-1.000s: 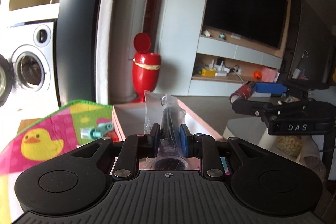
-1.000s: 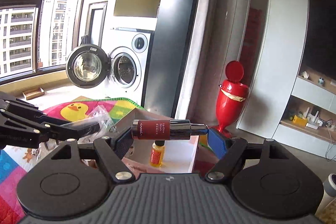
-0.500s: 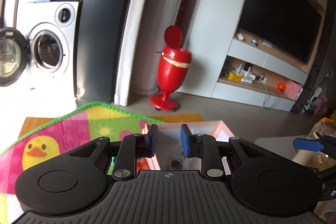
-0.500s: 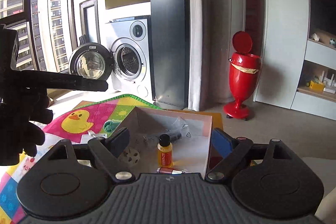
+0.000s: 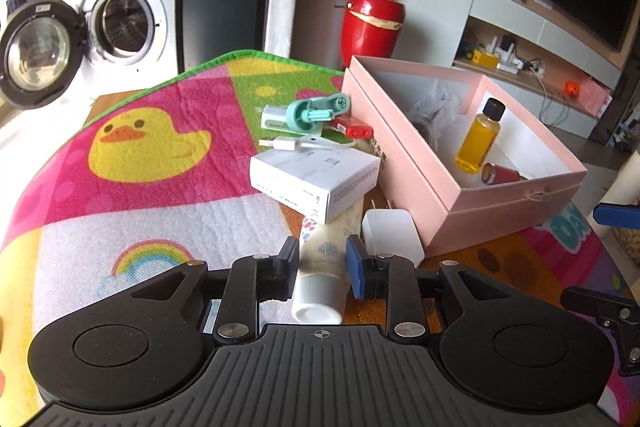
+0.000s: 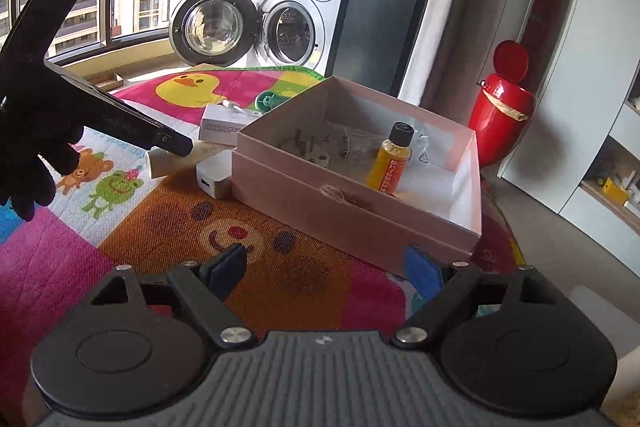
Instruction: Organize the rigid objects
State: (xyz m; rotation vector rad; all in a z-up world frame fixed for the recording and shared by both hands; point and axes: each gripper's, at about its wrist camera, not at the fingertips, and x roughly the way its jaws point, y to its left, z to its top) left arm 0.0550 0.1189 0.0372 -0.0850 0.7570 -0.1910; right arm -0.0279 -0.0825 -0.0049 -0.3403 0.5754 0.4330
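Observation:
A cream tube [image 5: 320, 251] with a white cap lies on the play mat, its far end under a white carton [image 5: 312, 179]. My left gripper [image 5: 324, 259] straddles the tube, its jaws opening and the pads just off its sides. The pink box [image 5: 420, 179] at the right holds a yellow bottle [image 5: 478, 139], a red serum tube [image 5: 502, 173] and a clear bag. My right gripper [image 6: 324, 267] stands open and empty above the mat in front of the pink box [image 6: 340, 203]. A white charger [image 5: 392, 231] sits next to the tube.
A teal gadget [image 5: 312, 111], a red stick [image 5: 356, 129] and a white cable [image 5: 288, 143] lie behind the carton. A gloved hand [image 6: 32, 163] holds the left gripper. A washing machine [image 6: 288, 27] and a red bin [image 6: 500, 115] stand beyond the mat.
The left gripper let go of a bagged black item and the right a red serum tube, now in the box. Both have sunk towards the mat; the left now straddles the cream tube.

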